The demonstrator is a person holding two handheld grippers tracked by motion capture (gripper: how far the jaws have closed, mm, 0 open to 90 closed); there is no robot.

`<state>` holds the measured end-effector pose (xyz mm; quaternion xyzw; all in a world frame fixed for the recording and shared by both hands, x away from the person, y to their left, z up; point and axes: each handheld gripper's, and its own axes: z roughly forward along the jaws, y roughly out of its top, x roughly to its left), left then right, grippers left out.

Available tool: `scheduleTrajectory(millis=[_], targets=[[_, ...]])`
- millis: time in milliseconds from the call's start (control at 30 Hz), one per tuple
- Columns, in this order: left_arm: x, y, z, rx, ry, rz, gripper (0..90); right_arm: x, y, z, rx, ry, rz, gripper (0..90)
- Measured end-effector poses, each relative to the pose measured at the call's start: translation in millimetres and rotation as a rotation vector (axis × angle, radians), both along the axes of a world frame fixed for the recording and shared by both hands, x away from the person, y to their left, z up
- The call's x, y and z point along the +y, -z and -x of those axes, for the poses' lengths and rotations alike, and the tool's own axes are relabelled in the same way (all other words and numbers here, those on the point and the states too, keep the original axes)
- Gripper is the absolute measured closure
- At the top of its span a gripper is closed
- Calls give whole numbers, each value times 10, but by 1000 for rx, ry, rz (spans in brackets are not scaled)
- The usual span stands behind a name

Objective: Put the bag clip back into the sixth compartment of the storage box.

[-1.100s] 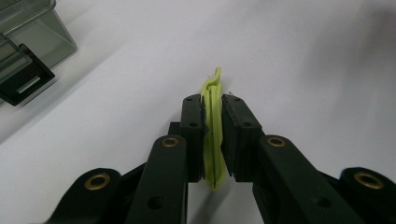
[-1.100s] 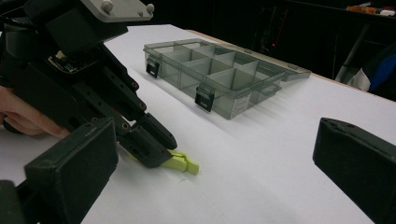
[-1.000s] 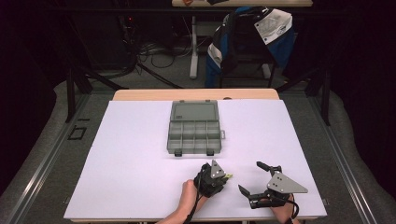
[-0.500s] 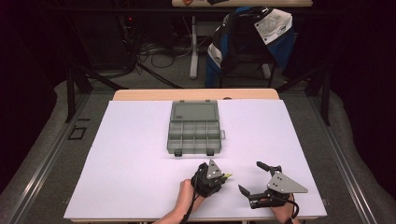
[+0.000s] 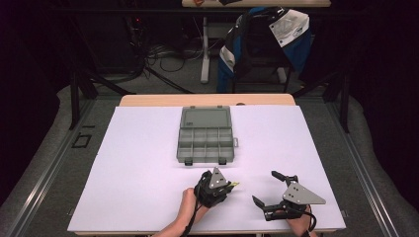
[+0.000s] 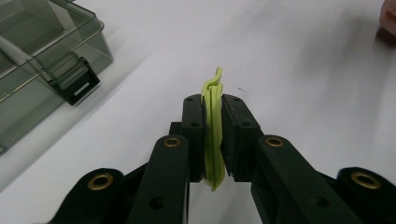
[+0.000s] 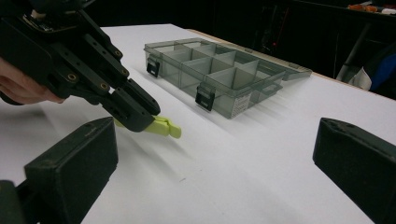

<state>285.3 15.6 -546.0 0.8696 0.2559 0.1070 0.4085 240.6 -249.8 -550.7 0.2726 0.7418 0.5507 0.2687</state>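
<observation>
A thin yellow-green plastic piece [image 6: 213,135] stands on edge between the jaws of my left gripper [image 6: 213,105], which is shut on it. In the high view that left gripper [image 5: 228,186] is near the table's front, just below the box, with the yellow-green piece [image 5: 234,185] poking out to its right. A smoky grey compartment box [image 5: 205,140] lies open mid-table, its lid [image 5: 205,118] folded back. My right gripper [image 5: 265,187] rests open at the front right with nothing between its fingers. In the right gripper view the left gripper [image 7: 135,114] holds the piece [image 7: 163,127] just above the white surface.
White sheet [image 5: 138,168] covers the table, with free room to the left and right of the box. The box's black latches [image 6: 74,86] face the grippers. A chair with a blue and white jacket [image 5: 267,44] and floor cables [image 5: 163,54] lie beyond the far edge.
My left gripper has shifted a little to the left and lifted slightly with the yellow-green piece in it. The right gripper has stayed in place.
</observation>
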Motion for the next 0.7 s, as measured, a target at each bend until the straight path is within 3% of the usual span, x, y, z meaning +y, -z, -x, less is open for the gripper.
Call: scheduleTrajectory(millis=[700], targets=[[322,-15,-34,-7,-17,9,802,10,5,-7,3,-3,10,0]])
